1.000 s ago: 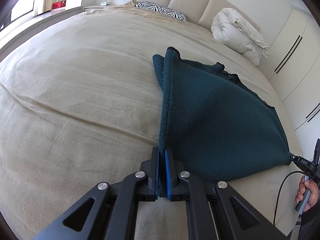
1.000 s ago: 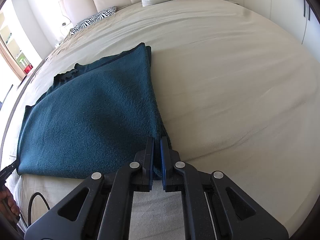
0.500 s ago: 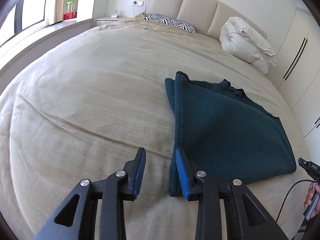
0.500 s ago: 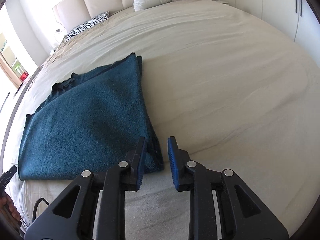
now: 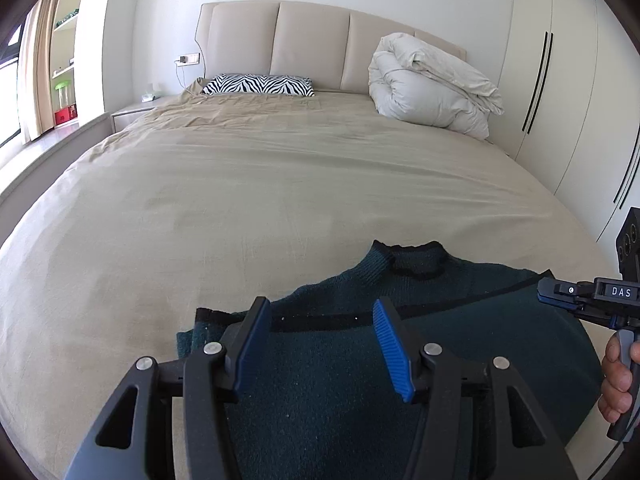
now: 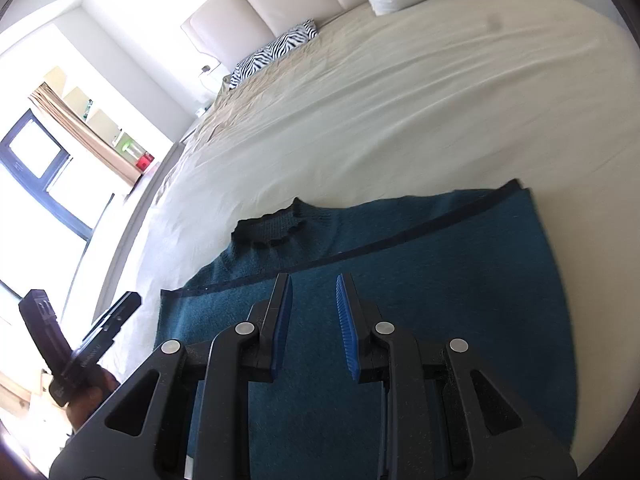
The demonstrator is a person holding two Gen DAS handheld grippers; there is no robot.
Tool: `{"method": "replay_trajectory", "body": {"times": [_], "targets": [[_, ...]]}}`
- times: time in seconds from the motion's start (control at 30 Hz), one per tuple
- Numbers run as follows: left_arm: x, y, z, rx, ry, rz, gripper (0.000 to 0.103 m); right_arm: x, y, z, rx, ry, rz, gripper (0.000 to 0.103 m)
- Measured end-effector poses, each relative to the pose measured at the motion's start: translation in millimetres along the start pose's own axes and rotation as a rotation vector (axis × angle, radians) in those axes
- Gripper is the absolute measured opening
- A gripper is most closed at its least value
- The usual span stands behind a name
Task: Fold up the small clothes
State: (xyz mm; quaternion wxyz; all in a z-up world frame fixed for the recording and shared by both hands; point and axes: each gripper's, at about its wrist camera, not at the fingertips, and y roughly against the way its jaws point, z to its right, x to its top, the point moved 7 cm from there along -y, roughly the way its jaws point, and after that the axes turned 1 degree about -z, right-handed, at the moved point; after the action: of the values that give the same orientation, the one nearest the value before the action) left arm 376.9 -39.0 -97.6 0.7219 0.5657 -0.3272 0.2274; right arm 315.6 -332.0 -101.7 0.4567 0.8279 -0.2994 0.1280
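Note:
A dark teal knitted sweater (image 5: 460, 320) lies folded flat near the front edge of the bed, its collar (image 5: 412, 260) toward the headboard. It also shows in the right wrist view (image 6: 420, 280). My left gripper (image 5: 324, 340) is open and empty, hovering over the sweater's left part. My right gripper (image 6: 312, 312) is open and empty above the sweater's middle. The right gripper's tip also shows at the right edge of the left wrist view (image 5: 560, 294). The left gripper shows at the lower left of the right wrist view (image 6: 100, 328).
The bed's beige sheet (image 5: 240, 200) stretches to the padded headboard (image 5: 312, 44). A zebra-print pillow (image 5: 260, 85) and a rolled white duvet (image 5: 432, 84) lie at the head. Wardrobe doors (image 5: 568, 100) stand on the right, a window and shelves on the left.
Both grippers let go of the sweater's corners and opened, then lifted and pulled back over it. The sweater now lies flat and released.

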Motion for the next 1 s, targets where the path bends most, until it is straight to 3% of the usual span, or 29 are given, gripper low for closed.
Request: {"method": "replay_trajectory", "body": {"times": [0.07, 0.13, 0.23, 0.33, 0.4, 0.57, 0.63, 0.7, 0.8, 0.9, 1.0], "targets": [[-10, -25, -9, 0.006, 0.019, -0.050, 0.057, 0, -33, -2, 0.065, -0.025, -0.064, 0.022], [-28, -48, -26, 0.034, 0.053, -0.117, 0.057, 0, -56, 12, 0.039, -0.052, -0.075, 0.022], [-39, -51, -50, -0.062, 0.176, -0.110, 0.057, 0, -60, 43, 0.115, -0.144, -0.024, 0.014], [-42, -51, -58, -0.092, 0.205, -0.108, 0.055, 16, -43, 90, 0.076, -0.265, 0.069, 0.011], [-44, -52, -59, -0.101, 0.212, -0.100, 0.054, 24, -30, 121, 0.022, -0.329, 0.118, 0.001], [-41, -52, -60, -0.110, 0.228, -0.103, 0.054, 31, 8, 157, -0.101, -0.453, 0.221, 0.000], [-40, -45, -59, -0.072, 0.218, -0.112, 0.053, 22, 20, 140, -0.103, -0.444, 0.220, 0.006], [-42, -24, -47, -0.025, 0.179, -0.112, 0.049, 5, 22, 96, -0.024, -0.345, 0.174, 0.008], [-60, 24, -7, -0.127, 0.137, -0.077, 0.052, -43, 10, 11, 0.153, -0.176, 0.068, 0.009], [-96, 51, 22, -0.121, 0.073, -0.089, 0.061, -104, -17, -43, 0.304, -0.108, -0.068, 0.009], [-138, 43, 27, -0.109, 0.086, -0.184, 0.060, -147, -43, -43, 0.285, -0.112, -0.153, 0.009]]}}
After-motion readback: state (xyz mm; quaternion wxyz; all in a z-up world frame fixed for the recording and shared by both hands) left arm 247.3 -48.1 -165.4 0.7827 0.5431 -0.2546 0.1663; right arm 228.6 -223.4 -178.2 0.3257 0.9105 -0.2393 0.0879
